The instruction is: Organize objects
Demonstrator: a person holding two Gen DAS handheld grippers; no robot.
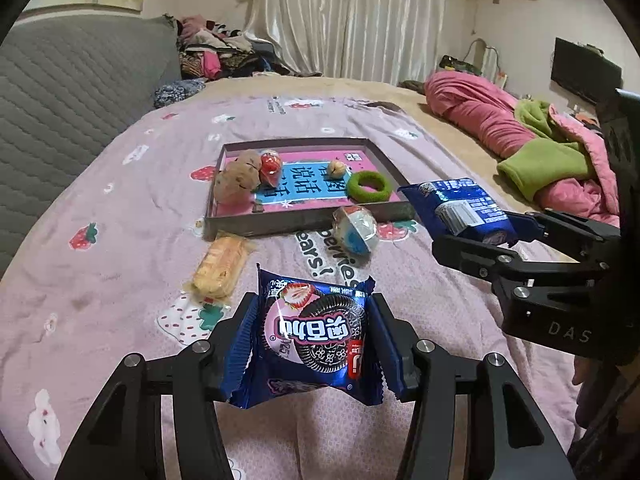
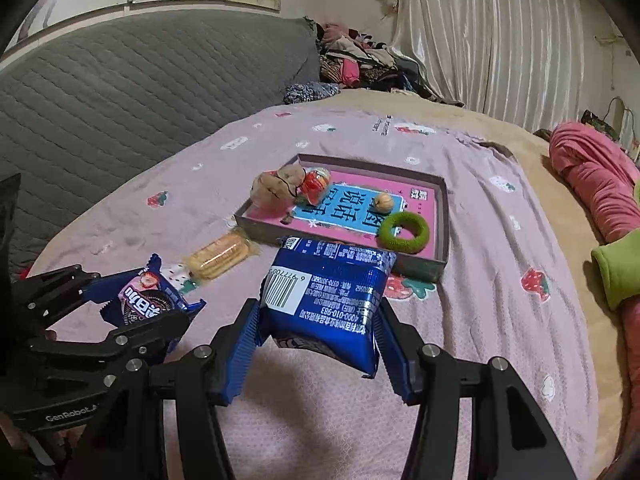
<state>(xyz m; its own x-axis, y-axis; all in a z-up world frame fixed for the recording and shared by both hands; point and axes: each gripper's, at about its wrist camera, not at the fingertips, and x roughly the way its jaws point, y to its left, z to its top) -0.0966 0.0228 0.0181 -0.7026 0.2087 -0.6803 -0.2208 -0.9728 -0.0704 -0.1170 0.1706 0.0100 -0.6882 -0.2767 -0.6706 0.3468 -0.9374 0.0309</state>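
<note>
**Bed, tray and two cookie packs in hand**

A bed with a pink strawberry-print sheet (image 1: 120, 264) fills both views, with a grey quilted headboard (image 1: 60, 92) on the left, pale curtains (image 1: 344, 16) behind and pink and green bedding (image 1: 552, 152) bunched at the right. On the sheet lies a shallow tray (image 1: 304, 222) with a pink and blue printed floor. Inside it sit two walnuts (image 1: 238, 178) touching each other in the far left corner, a red wrapped sweet (image 1: 270, 166) just beside them, a small nut (image 1: 336, 168) near the middle and a green ring (image 1: 369, 187) toward the right wall.

Outside the tray, touching its near wall, rests a round blue-and-white sweet (image 1: 356, 229). A clear-wrapped biscuit pack (image 1: 220, 266) lies near the tray's near left corner.

The left gripper (image 1: 314, 334) is clamped on a blue cookie pack (image 1: 316, 332), printed face up, held above the sheet. The right gripper (image 2: 318, 320) is clamped on a second pack (image 2: 328, 300), barcode side up, held near the tray's near wall.
</note>
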